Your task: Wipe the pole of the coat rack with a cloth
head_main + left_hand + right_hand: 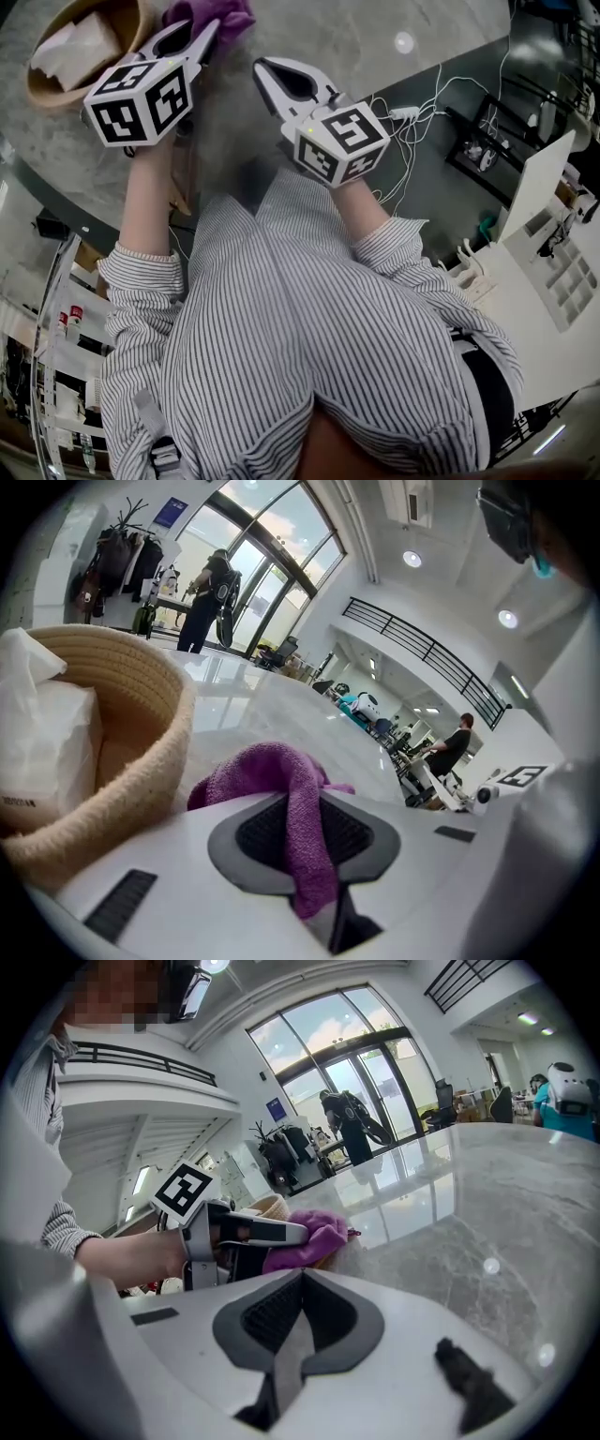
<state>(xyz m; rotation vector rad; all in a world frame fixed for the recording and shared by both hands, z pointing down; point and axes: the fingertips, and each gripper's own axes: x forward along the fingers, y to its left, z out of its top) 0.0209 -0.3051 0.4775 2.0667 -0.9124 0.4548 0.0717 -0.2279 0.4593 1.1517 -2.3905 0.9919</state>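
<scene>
Pinches the purple cloth (281, 780) in the left gripper (202, 33), jaws pressed on a fold of it. Holds it over the marble table (375, 56), just beside the woven basket (56, 89) with white packets inside; cannot tell whether touching the table. Holds the right gripper (265, 67) near, on the right side, jaws closed together on nothing. Shows the coat rack (117, 541) far behind, by the glass wall, well apart from the cloth.

The person wears a grey-and-white striped shirt (309, 337), and the white plastic left claw (208, 28) at eleven o'clock and white plastic right claw (262, 66) at twelve carry black-and-white marker cubes (141, 101).
</scene>
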